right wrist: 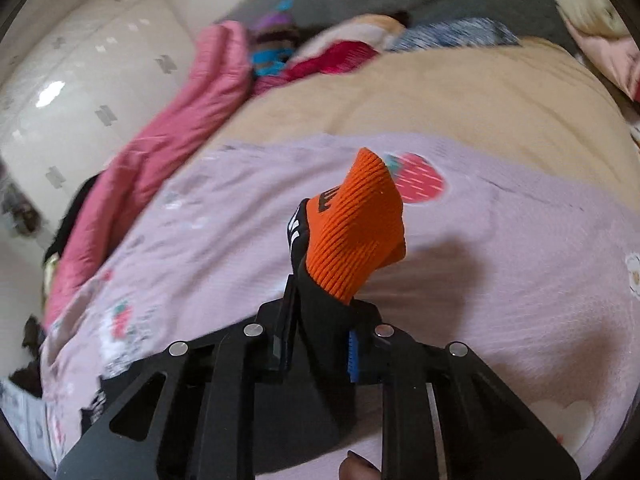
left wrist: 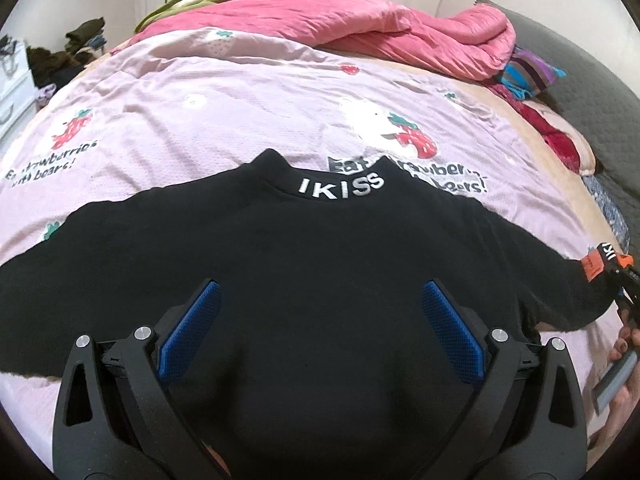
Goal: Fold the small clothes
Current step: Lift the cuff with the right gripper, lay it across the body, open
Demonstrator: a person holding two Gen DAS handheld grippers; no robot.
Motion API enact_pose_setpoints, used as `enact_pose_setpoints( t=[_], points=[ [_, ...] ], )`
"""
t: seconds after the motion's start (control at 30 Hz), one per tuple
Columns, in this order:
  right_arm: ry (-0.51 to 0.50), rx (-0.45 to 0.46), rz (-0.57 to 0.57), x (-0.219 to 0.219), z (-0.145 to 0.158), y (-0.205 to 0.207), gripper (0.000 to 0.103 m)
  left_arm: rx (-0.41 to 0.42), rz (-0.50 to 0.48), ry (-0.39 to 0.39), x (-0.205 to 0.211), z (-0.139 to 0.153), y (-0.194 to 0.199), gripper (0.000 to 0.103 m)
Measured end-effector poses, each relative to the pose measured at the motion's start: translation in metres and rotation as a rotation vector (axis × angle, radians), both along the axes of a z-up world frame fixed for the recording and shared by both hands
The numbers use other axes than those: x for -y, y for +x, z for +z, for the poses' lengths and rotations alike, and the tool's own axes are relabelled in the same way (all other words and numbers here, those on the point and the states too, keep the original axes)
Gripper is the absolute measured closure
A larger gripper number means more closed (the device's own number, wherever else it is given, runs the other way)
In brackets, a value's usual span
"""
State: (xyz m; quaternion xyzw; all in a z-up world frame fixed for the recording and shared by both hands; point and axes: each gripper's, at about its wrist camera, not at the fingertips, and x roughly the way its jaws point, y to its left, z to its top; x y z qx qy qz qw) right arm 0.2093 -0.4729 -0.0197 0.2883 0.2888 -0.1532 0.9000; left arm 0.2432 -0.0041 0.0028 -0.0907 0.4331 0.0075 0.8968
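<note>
- The bed (left wrist: pixel 248 120) carries everything: a pale pink strawberry-print cover (left wrist: pixel 200 120) is spread smooth over it, giving a flat surface for folding, while a bright pink quilt (left wrist: pixel 360 28) is bunched up at the far side, out of the way.
- The black sweater (left wrist: pixel 300 260) lies flat on that cover with the lettered collar (left wrist: pixel 340 188) away from the person and both sleeves stretched out sideways, a layout that looks like the start of a fold.
- The left gripper (left wrist: pixel 320 320) hovers over the sweater's body with its blue pads (left wrist: pixel 192 328) wide apart and nothing between them; it seems free for a later pinch.
- The right gripper (right wrist: pixel 320 344) is clamped on the end of the right sleeve, just behind the orange ribbed cuff (right wrist: pixel 356 232), which sticks up past the fingertips clear of the cover.
- Judging by this hold, the sleeve is probably about to be carried across the body.
</note>
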Motion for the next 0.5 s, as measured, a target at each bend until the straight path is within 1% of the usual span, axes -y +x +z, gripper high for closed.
enact_pose_setpoints(
  t=[0.13,0.2,0.33,0.5],
  points=[
    [-0.031,0.051,0.106,-0.033,0.017,0.000,0.085,-0.007,0.023,-0.022,-0.010,0.004,-0.002,0.008],
    [-0.056,0.063,0.167,-0.053,0.024,0.002,0.085,-0.007,0.035,-0.040,-0.016,0.006,-0.004,0.008],
    [-0.096,0.075,0.251,-0.084,0.032,0.003,0.085,-0.001,0.036,-0.067,-0.021,0.011,-0.007,0.008],
    [-0.182,0.110,0.367,-0.126,0.044,0.002,0.085,0.000,0.043,-0.122,-0.029,0.014,-0.010,0.008]
  ],
)
